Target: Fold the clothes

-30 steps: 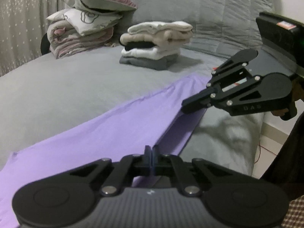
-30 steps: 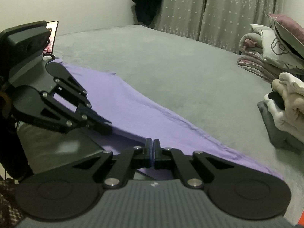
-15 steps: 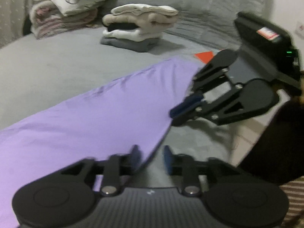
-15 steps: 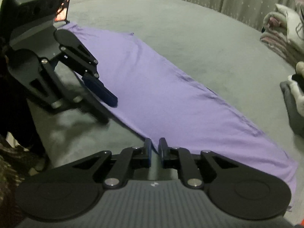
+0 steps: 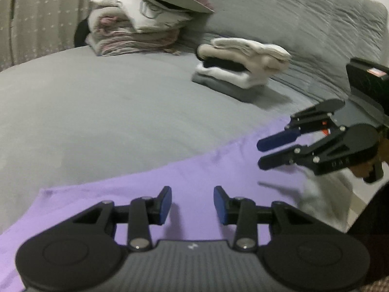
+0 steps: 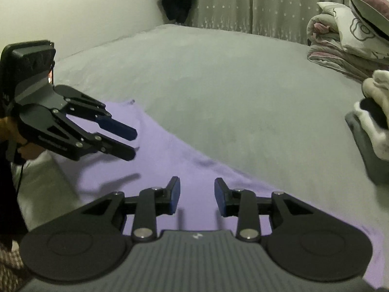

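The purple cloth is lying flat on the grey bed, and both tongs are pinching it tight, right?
Not quite. The purple cloth does lie flat on the grey bed, but neither pair pinches it. The left wrist view shows the left tongs open with nothing between them, and the right wrist view shows the right tongs opening above the cloth.

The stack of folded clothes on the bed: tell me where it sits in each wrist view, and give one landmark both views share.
Left wrist view: the stack of folded clothes sits right of centre in the upper half, whole, on the grey bed.
Right wrist view: the same stack is cut off at the right edge, at mid height.
Shared landmark: the pile of bedding and pillows, beyond the stack in both views.
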